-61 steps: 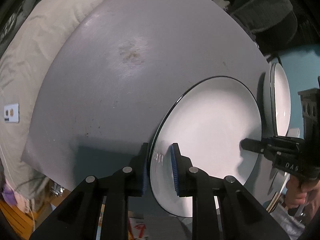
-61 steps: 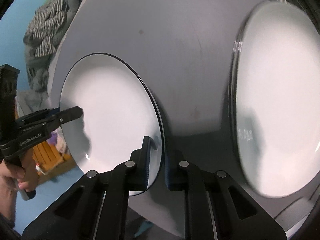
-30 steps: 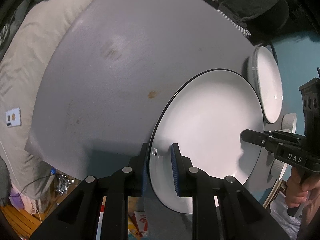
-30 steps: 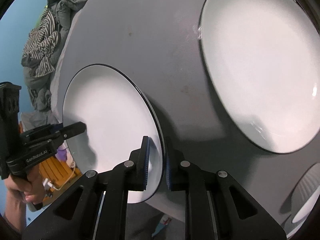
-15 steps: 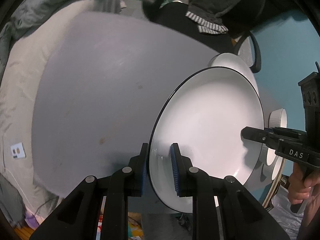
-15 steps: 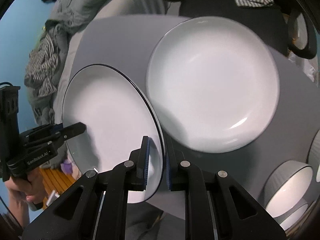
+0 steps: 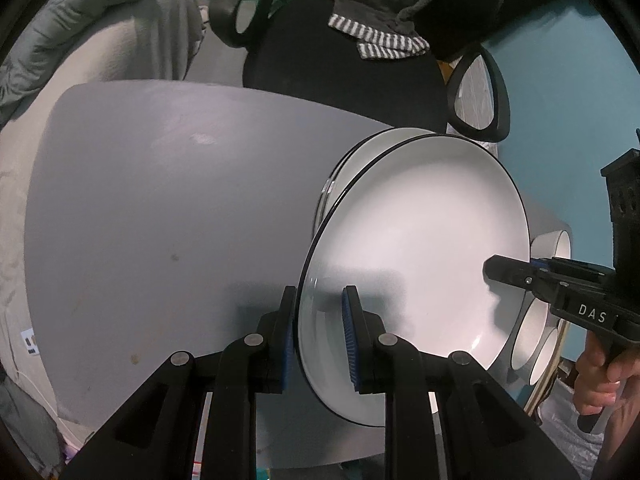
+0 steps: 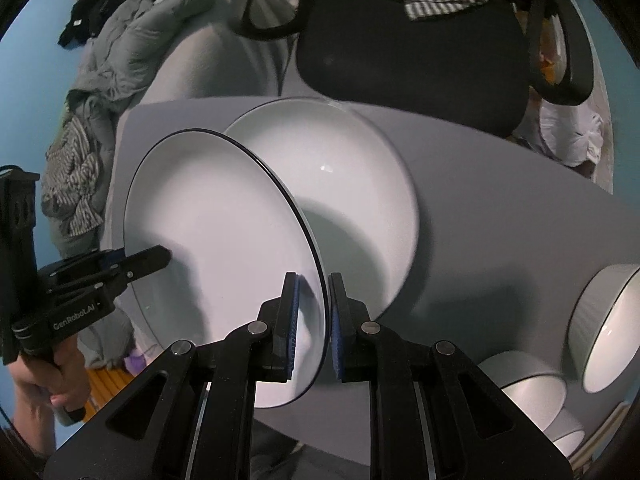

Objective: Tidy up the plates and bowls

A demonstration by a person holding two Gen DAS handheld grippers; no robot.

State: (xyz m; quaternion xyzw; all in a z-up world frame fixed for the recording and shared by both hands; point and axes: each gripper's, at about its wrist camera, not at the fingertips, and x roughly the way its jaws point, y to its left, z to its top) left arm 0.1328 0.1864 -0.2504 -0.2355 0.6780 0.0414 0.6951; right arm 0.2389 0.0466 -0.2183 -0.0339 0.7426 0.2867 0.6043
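Note:
A white plate with a black rim [image 7: 416,256] [image 8: 216,236] is held by both grippers on opposite edges. My left gripper [image 7: 318,336] is shut on its near rim; it also shows in the right wrist view [image 8: 160,258]. My right gripper [image 8: 312,324] is shut on the other rim and shows in the left wrist view [image 7: 496,270]. The held plate hangs above a second white plate [image 8: 344,176] [image 7: 360,148] lying on the grey table [image 7: 160,200]. I cannot tell whether they touch.
Several white ribbed bowls [image 8: 604,328] [image 7: 554,244] stand at the table's right end. A black office chair [image 8: 408,44] with a striped cloth [image 7: 388,44] stands behind the table. Grey bedding [image 7: 100,28] and piled clothes [image 8: 76,168] lie to the left.
Both grippers carried the held plate across the table toward the second plate; it now overlaps it from above. The bowls came into view at the right.

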